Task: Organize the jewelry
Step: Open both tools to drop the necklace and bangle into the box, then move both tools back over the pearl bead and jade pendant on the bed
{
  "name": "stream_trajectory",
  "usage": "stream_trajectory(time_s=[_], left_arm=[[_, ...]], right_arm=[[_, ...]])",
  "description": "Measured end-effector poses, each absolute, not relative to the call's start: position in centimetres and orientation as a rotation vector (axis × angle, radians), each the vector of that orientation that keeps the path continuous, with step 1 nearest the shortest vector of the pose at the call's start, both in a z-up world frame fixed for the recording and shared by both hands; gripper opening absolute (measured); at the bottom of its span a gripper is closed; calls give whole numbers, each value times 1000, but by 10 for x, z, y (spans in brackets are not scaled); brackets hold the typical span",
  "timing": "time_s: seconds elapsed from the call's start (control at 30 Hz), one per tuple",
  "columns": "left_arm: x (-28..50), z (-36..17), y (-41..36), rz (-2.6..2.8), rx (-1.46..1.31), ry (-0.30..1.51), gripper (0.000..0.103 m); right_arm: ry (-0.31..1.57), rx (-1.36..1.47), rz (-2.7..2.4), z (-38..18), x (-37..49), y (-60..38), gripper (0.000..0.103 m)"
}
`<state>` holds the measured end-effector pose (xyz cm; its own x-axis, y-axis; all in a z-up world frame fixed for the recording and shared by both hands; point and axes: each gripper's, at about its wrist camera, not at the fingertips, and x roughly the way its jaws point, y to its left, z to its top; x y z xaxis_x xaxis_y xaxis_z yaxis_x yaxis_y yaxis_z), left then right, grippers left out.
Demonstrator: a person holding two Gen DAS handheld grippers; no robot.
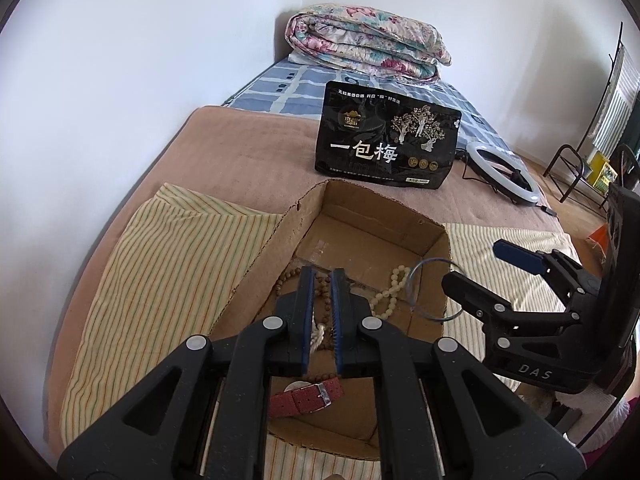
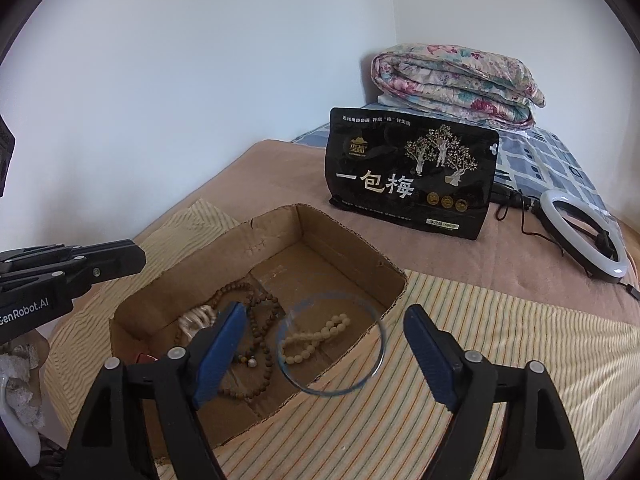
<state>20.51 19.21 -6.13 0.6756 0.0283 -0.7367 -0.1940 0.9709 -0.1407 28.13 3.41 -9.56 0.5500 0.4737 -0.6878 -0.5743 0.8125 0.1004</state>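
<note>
left gripper (image 1: pixel 322 280) nearly together above the box (image 1: pixel 260 276), right gripper (image 2: pixel 320 322) apart around the clear bangle (image 2: pixel 376 344).

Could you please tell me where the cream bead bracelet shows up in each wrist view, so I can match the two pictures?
Left wrist view: cream bead bracelet right of centre, on the cardboard box floor.
Right wrist view: bracelet low centre, seen through the clear bangle.
Shared landmark: black snack bag behind the box.

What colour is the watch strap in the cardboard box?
The watch strap is dark red with a silver buckle. It shows best in the left wrist view.
</note>
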Motion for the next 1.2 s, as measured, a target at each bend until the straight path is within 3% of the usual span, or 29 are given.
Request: stream_trajectory(time_s=[0.07, 0.1, 0.8, 0.97, 1.1, 1.2], left_arm=[[205, -62, 193, 130, -221, 819, 35], [204, -62, 193, 132, -222, 817, 36], [198, -47, 169, 112, -193, 769, 36], [199, -42, 148, 72, -167, 753, 36], [198, -41, 129, 28, -148, 750, 36], [198, -40, 114, -2, -135, 747, 36]], right_arm=[[768, -140, 623, -95, 281, 33, 87], [767, -140, 622, -94, 281, 33, 87], [743, -104, 569, -69, 271, -13, 87], [728, -102, 526, -57, 263, -43, 90], [714, -101, 471, -49, 256, -71, 100], [715, -92, 449, -44, 252, -94, 100]])
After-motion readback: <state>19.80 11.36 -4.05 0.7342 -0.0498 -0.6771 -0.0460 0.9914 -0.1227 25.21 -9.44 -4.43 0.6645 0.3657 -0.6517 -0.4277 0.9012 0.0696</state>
